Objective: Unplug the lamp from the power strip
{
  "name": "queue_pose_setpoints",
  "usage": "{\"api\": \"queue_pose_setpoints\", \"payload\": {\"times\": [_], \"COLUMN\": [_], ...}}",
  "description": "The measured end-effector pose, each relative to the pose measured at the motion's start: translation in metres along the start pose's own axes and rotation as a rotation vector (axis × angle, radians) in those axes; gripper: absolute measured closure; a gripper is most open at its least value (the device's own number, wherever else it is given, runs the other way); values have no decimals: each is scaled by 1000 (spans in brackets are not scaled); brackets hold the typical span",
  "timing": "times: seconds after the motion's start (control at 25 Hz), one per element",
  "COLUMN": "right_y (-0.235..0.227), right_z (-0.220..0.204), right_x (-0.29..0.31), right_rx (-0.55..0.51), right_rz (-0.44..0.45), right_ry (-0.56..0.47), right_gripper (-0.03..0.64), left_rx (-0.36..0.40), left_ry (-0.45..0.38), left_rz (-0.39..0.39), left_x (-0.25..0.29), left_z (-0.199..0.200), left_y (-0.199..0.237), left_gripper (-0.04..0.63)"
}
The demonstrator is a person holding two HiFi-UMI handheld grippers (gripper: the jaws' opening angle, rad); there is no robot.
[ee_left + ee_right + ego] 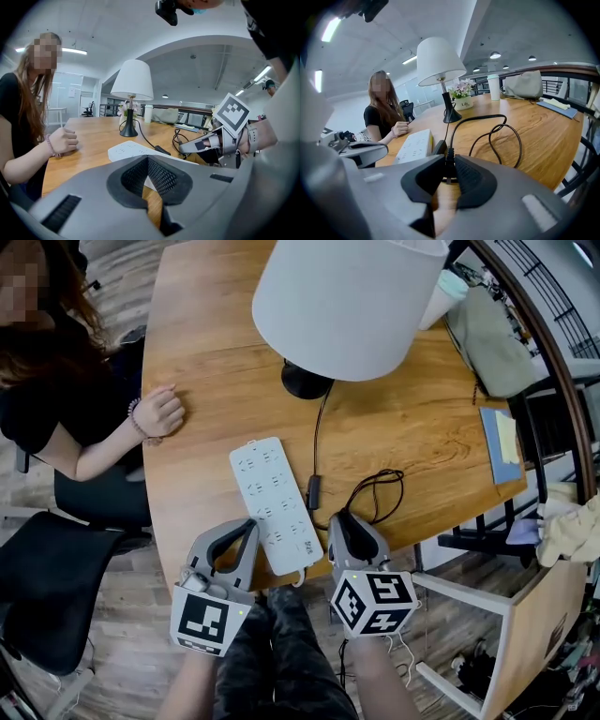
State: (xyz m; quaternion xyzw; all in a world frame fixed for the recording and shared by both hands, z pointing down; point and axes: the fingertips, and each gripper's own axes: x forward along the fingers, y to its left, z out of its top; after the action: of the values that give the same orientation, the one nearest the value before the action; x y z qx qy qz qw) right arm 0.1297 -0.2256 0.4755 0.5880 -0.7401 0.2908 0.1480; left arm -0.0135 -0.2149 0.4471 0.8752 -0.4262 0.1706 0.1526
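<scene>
A white-shaded lamp [347, 306] stands on a black base [305, 381] at the far side of the wooden table [216, 352]. Its black cord [375, 488] runs past an inline switch [314, 490], loops, and ends at a black plug [447, 161]. My right gripper [339, 519] is shut on that plug, just right of the white power strip [270, 501] and apart from it. The sockets that show on the strip are empty. My left gripper [232, 529] is open at the strip's near left corner, with nothing between its pads.
A seated person rests a hand [159, 413] on the table's left side, with a black chair [47, 587] beside them. A cup [450, 287], a grey bag [492, 334] and a blue notebook [502, 446] lie along the right edge. The near table edge is under my grippers.
</scene>
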Motion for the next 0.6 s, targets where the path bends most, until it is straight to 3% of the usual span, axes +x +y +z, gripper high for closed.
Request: {"api": "queue_pose_setpoints", "payload": {"times": [0.24, 0.48, 0.6], "right_y": [-8, 2, 18], "right_z": [7, 19, 30], "right_x": [-3, -12, -19], "right_rx": [2, -18, -41], "right_rz": [-25, 27, 102], "right_ry": [-32, -113, -178], "right_gripper": [517, 520, 599], "left_rx": [-9, -12, 29], "left_ry": [-25, -54, -61], "left_rz": [18, 30, 15], "left_x": [-2, -9, -11], "left_z": [1, 6, 8], "left_y": [3, 5, 1], "left_gripper": [598, 598, 600]}}
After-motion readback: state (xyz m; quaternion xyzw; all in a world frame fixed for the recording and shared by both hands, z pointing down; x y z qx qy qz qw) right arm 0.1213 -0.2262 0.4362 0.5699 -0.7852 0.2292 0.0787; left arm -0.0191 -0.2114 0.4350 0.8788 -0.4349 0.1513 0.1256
